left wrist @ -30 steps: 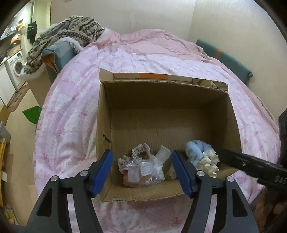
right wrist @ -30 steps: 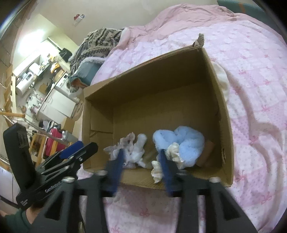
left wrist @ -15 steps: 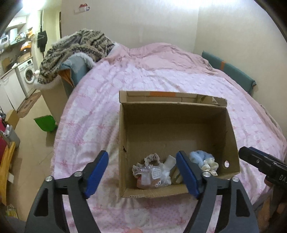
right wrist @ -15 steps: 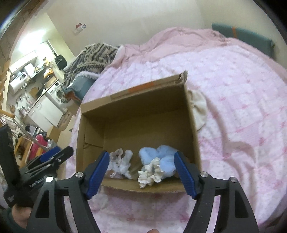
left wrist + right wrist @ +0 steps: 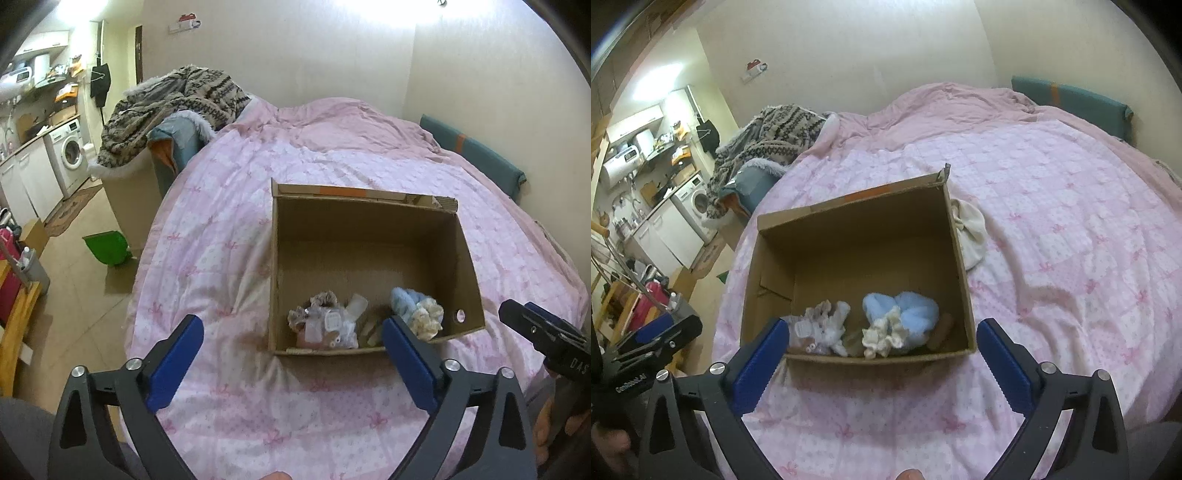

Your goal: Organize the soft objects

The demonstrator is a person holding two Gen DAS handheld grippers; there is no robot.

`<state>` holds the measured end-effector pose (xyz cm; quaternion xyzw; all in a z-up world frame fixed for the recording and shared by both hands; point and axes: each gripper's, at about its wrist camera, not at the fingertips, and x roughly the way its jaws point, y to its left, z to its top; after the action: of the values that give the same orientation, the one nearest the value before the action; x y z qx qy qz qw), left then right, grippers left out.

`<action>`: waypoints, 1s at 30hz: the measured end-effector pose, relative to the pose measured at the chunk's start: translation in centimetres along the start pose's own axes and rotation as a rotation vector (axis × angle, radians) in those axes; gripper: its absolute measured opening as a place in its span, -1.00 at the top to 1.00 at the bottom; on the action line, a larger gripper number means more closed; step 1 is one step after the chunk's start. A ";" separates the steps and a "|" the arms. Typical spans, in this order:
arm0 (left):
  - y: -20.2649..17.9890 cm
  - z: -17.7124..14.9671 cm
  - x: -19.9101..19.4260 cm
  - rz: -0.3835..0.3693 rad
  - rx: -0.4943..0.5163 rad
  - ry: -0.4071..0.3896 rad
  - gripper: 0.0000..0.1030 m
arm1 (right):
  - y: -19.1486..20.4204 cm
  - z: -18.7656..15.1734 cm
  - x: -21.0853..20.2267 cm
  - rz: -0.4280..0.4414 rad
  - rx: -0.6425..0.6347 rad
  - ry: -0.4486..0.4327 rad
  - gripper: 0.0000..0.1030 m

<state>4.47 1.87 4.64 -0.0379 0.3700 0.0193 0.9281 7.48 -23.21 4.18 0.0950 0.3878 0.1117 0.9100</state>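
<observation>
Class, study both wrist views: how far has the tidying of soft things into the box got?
Done: a blue fluffy item, a cream scrunchie and a bagged bundle lie in the cardboard box. In hand: nothing; the left tongs and right tongs are both open and empty. Left: a cream cloth lies on the pink bedspread beside the box.

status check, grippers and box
Left gripper open, empty. Right gripper open, empty. Soft items sit in cardboard box; cream cloth lies outside on bed. Nothing in the way.
</observation>
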 end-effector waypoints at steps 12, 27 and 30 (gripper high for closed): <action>0.3 -1.6 1.2 -0.004 -0.043 0.013 -0.99 | 1.8 -1.8 1.4 -0.072 -0.082 -0.009 -1.00; -0.5 -2.0 1.3 -0.016 -0.010 0.024 -0.99 | 1.7 -1.9 1.8 -0.089 -0.089 0.008 -1.00; -0.5 -2.0 1.3 -0.014 -0.012 0.024 -0.99 | 1.7 -1.9 1.8 -0.088 -0.089 0.008 -1.00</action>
<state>4.03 1.23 2.35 -0.0464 0.3806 0.0148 0.9235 7.14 -20.96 2.11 0.0371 0.3897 0.0889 0.9159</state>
